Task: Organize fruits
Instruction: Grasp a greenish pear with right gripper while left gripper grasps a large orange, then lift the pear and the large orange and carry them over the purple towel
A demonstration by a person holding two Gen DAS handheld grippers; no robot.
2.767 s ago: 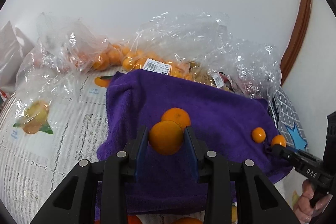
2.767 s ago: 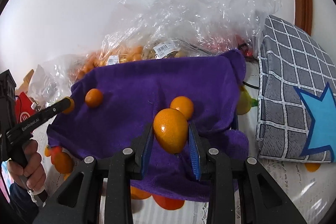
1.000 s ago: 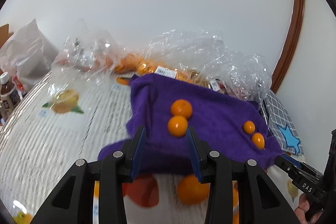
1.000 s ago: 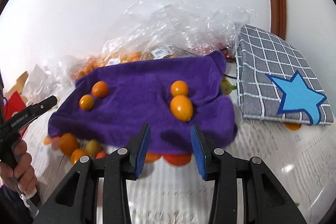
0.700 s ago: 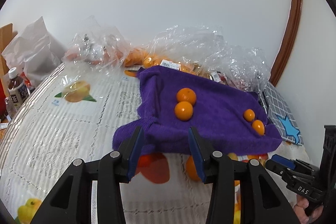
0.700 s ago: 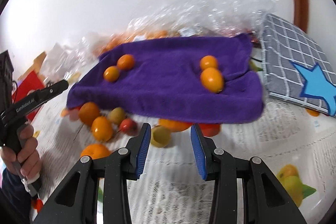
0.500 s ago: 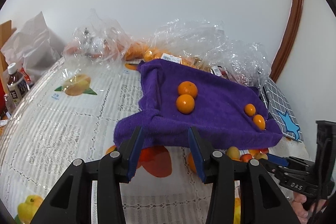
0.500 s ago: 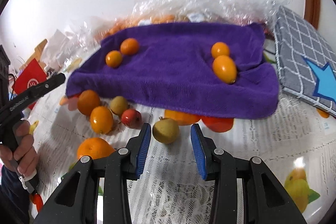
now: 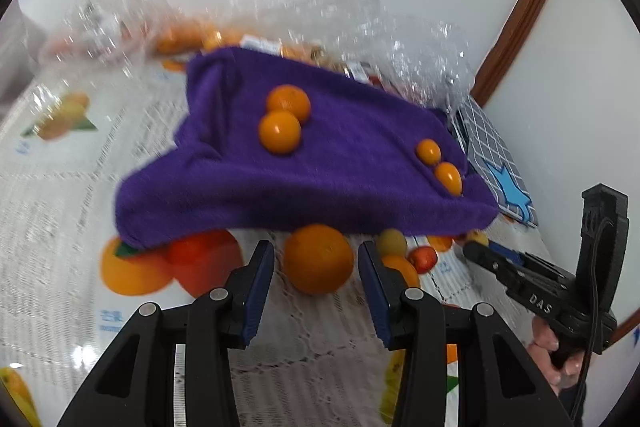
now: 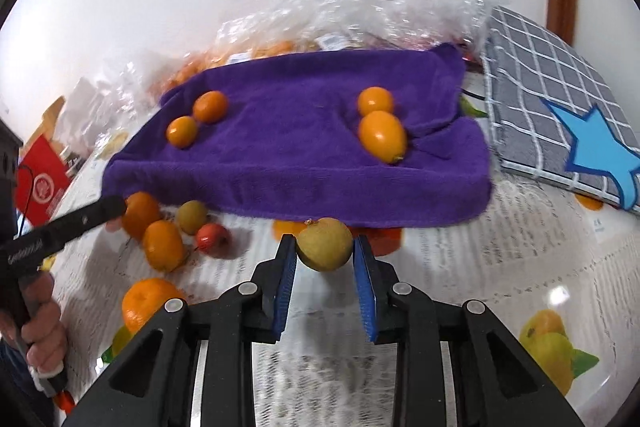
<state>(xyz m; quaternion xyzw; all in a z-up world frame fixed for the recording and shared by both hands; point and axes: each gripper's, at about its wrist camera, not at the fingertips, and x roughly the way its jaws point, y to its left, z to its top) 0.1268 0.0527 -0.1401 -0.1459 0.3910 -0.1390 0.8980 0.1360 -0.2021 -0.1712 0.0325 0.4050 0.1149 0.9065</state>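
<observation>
A purple towel [image 9: 320, 167] lies on the table with two pairs of oranges on it: one pair [image 9: 280, 131] at its middle, one pair [image 9: 448, 179] at its right. My left gripper [image 9: 316, 259] is open around a large orange [image 9: 318, 259] on the table in front of the towel. My right gripper [image 10: 324, 247] is open around a yellow-green pear [image 10: 325, 243] at the towel's front edge [image 10: 304, 187]; its pads look close to the pear. Loose oranges [image 10: 162, 245], a small green fruit [image 10: 192, 217] and a red fruit [image 10: 212, 239] lie left of it.
Clear plastic bags [image 9: 352, 27] with oranges stand behind the towel against the wall. A grey checked cushion with a blue star [image 10: 560, 119] lies to the right. A red box [image 10: 40, 187] is at far left. The tablecloth [image 10: 500, 267] has printed fruit pictures.
Both grippers have let go of their oranges on the towel, pulled back and moved down to the table. The left now frames the large orange, the right the pear.
</observation>
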